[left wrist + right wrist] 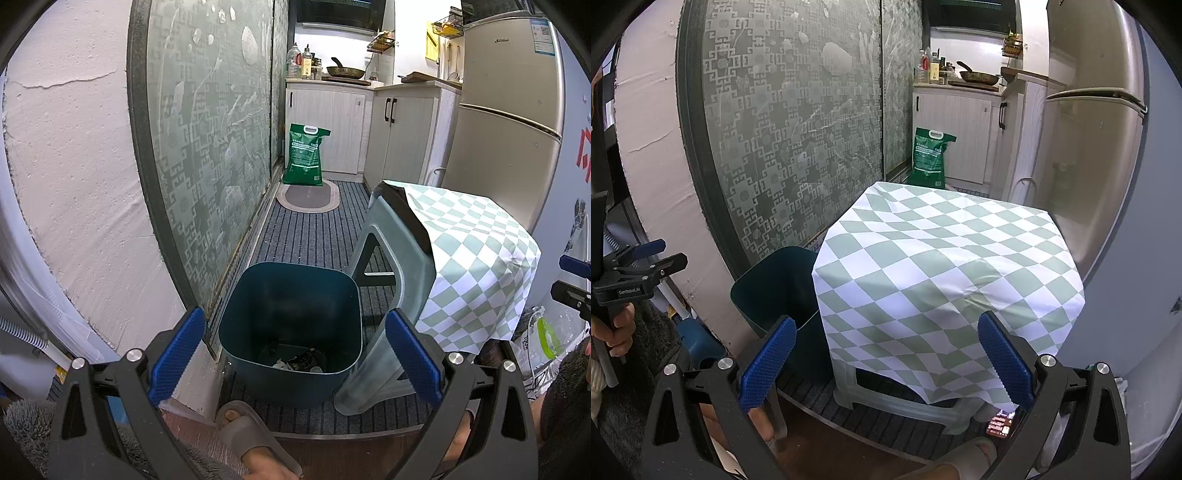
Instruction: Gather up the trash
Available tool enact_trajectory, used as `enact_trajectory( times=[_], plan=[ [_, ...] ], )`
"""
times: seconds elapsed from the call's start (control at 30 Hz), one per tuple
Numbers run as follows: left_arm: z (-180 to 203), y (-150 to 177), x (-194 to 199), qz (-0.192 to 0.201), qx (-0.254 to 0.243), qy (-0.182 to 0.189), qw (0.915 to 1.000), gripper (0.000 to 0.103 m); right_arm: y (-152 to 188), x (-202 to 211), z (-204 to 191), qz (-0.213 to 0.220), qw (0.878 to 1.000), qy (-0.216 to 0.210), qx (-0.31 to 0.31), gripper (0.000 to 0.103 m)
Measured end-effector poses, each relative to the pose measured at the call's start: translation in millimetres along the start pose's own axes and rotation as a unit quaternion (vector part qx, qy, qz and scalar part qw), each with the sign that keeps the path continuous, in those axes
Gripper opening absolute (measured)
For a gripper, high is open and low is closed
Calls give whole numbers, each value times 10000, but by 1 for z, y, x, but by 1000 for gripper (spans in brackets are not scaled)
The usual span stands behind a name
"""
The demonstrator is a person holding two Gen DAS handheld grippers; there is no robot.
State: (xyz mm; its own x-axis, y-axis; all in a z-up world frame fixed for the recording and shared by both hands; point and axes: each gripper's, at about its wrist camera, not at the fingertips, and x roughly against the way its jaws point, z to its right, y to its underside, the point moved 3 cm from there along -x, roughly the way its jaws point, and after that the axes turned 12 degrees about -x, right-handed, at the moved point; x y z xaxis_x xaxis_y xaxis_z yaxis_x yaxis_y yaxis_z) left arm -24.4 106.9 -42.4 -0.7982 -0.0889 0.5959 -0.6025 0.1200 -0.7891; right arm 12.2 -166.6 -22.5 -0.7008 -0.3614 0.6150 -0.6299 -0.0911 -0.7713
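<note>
Both grippers are spread wide and empty on my feeds. My left gripper (295, 354) hovers over the dark blue bin (291, 332), its blue pads (177, 354) framing the bin's mouth from either side without touching it. My right gripper (886, 363) faces the stool (905, 398) draped in a green-and-white checked cloth (945, 266), with nothing between its fingers.

That bin stands upright on the striped floor mat (314, 236), its mouth pointing straight up, its long axis vertical. It sits just beside the frosted patterned glass door (207, 140) on one side and the stool's leg on the other. From the left wrist I look down into it: the trash (295, 362) lies at the bottom, a few pale crumpled scraps and a dark wrapper. They are too small and dim for me to tell which way any piece points.

From the right wrist, the bin (772, 284) shows to the left of the cloth, partly hidden by it. The cloth's top looks bare. My left gripper (670, 254) appears at the left edge of that view, held by a hand (613, 332).

A slippered foot (251, 435) stands close in front of the bin. A green sack (304, 155) leans against the cabinets farther back.
</note>
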Motion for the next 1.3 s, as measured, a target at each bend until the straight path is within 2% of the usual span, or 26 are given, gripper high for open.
enact_trajectory(
  times=[1.3],
  plan=[
    [7, 4, 1, -8, -86, 96, 9999, 100, 3, -1, 4, -56, 10000, 5, 33, 99]
  ],
)
